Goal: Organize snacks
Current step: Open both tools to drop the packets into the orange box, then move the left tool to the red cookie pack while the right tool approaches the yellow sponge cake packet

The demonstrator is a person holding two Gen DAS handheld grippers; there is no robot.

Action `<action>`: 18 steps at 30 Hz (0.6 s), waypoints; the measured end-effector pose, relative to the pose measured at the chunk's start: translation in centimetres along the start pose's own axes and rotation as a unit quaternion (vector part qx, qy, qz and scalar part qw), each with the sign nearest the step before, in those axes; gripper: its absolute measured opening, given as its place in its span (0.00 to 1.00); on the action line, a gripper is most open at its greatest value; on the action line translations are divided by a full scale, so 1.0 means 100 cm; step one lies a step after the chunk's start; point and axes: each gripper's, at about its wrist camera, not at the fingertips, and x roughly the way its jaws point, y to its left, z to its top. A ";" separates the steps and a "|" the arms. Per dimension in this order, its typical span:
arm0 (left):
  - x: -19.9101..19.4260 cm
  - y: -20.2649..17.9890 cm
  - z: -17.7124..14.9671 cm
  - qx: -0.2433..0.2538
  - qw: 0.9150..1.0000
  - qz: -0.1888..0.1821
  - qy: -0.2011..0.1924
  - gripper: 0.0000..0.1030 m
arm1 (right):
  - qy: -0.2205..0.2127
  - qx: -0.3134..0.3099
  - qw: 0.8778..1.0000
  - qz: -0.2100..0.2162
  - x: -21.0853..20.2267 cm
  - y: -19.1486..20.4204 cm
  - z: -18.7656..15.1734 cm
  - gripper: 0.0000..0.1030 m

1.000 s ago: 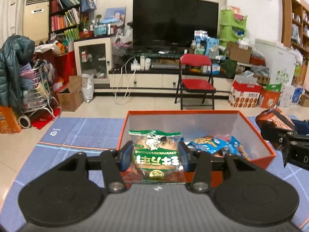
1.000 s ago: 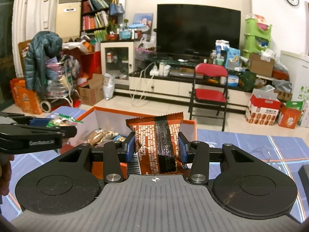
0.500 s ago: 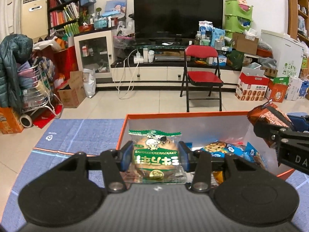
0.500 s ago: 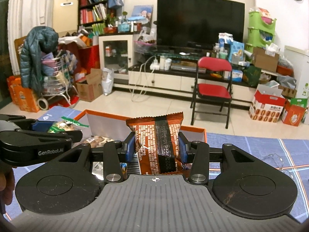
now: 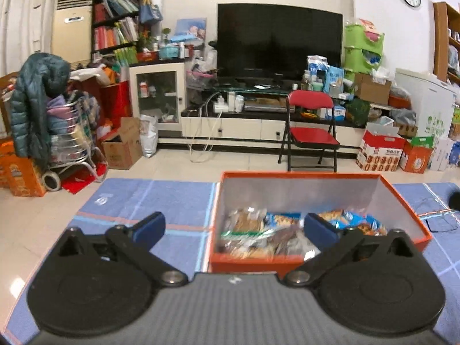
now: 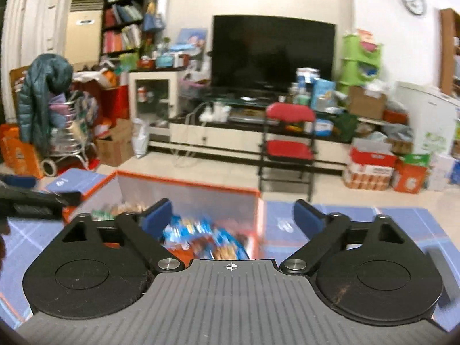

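An orange box (image 5: 402, 201) with grey inner walls stands on the blue mat and holds several snack packets. My left gripper (image 5: 234, 225) is just in front of its near wall, its jaws opening wide with nothing between the pads. The green-labelled biscuit packet (image 5: 244, 234) lies inside the box beside blue packets (image 5: 349, 221). In the right wrist view the same box (image 6: 184, 185) sits ahead, blurred, with blue and orange packets (image 6: 201, 234) inside. My right gripper (image 6: 233, 215) hangs over the box's near right part, jaws opening, pads bare. The left gripper's finger (image 6: 37, 201) shows at the left edge.
The blue mat (image 5: 161, 201) with pale stripes covers the floor around the box. A pair of glasses (image 5: 440, 224) lies on the mat right of the box. A red folding chair (image 5: 312, 132) stands behind, before a TV stand and cluttered boxes.
Both grippers have opened and let go: the green biscuit packet and the orange packet have left the jaws and now lie in the box. Both hands have shifted sideways.
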 end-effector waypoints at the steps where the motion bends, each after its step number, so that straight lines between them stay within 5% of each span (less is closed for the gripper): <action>1: -0.008 0.003 -0.009 -0.001 1.000 0.000 0.004 0.98 | 0.006 -0.003 1.000 -0.003 -0.012 0.001 -0.015 0.83; 8: -0.031 0.002 -0.064 -0.012 0.999 0.000 0.043 0.98 | 0.074 -0.015 0.997 -0.010 -0.031 0.006 -0.094 0.83; 18: -0.027 -0.025 -0.085 0.011 0.998 -0.013 0.058 0.98 | 0.102 0.032 0.994 0.001 -0.003 0.006 -0.108 0.88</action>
